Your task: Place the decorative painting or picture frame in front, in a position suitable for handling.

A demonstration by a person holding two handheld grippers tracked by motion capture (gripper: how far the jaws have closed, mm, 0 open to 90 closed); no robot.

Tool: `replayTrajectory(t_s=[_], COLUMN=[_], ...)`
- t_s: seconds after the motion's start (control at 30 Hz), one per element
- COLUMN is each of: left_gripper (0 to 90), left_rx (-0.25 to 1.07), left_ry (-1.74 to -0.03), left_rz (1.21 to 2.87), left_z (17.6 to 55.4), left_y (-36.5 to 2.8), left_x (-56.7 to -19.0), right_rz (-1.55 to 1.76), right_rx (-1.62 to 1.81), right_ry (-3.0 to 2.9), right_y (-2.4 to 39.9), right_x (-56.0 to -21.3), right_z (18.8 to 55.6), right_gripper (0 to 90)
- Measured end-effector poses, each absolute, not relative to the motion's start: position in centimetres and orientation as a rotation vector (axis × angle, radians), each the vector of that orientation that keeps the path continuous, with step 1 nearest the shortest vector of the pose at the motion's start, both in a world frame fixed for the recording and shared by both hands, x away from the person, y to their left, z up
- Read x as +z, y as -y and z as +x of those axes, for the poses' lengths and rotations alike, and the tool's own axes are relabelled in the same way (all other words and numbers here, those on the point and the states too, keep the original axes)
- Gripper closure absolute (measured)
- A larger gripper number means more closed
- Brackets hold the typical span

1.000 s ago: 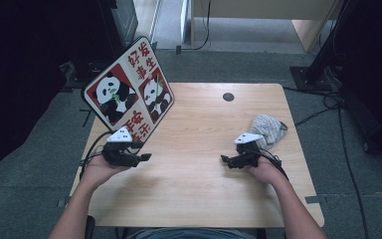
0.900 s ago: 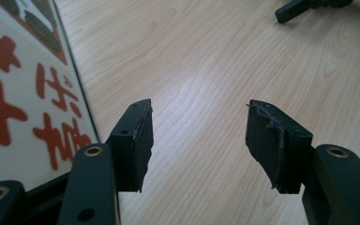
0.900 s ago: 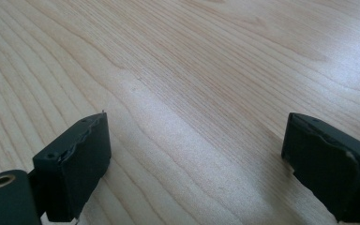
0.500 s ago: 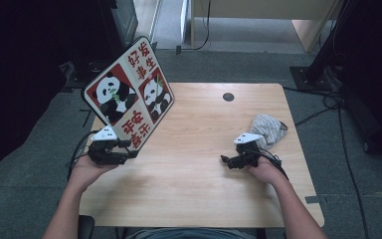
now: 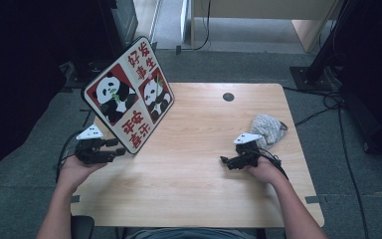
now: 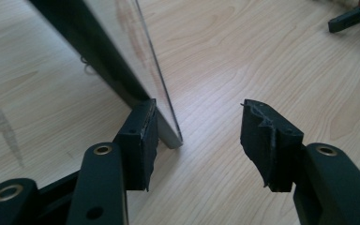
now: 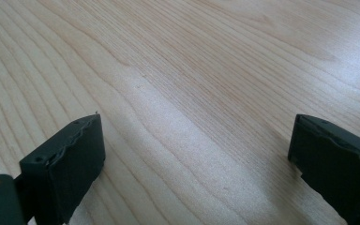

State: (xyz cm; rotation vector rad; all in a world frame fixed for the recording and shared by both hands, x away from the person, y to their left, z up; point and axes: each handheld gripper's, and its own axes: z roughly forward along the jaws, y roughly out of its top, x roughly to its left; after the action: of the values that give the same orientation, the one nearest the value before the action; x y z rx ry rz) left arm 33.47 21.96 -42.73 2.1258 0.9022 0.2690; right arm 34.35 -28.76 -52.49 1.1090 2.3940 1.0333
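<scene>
Office or lab corner: wooden desk (image 5: 204,194) on grey carpet (image 5: 358,199), trailing floor cables (image 5: 323,99), furniture legs behind.

Light wooden table (image 5: 199,199) fills centre of frame, dark round hole (image 5: 228,96) near far edge. Grey carpet floor (image 5: 328,64) around. Black cables (image 5: 323,104) at right. Pale wooden furniture (image 5: 258,10) along top. Left side dark.

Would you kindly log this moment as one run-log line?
left gripper: closing around panda board corner, one pad touching | right gripper: open, nothing between | cloth: untouched
</scene>
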Motion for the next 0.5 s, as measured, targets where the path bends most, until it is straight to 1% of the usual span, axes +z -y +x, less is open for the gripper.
replayTrajectory(t_s=[0.17,0.5], left_gripper=[47.2,47.8], left_rx=[0.29,0.28], left_ry=[-0.933,-0.958], left_rz=[2.109,2.078], left_z=[33.7,34.7], left_y=[-22.9,-23.8], left_x=[-42.7,-42.6], right_rz=[1.104,1.104], right_rx=[1.033,1.032], right_ry=[-2.397,-2.401], right_y=[28.7,28.7], right_x=[-52.5,-52.5], right_z=[34.4,34.4], right_gripper=[2.9,2.4])
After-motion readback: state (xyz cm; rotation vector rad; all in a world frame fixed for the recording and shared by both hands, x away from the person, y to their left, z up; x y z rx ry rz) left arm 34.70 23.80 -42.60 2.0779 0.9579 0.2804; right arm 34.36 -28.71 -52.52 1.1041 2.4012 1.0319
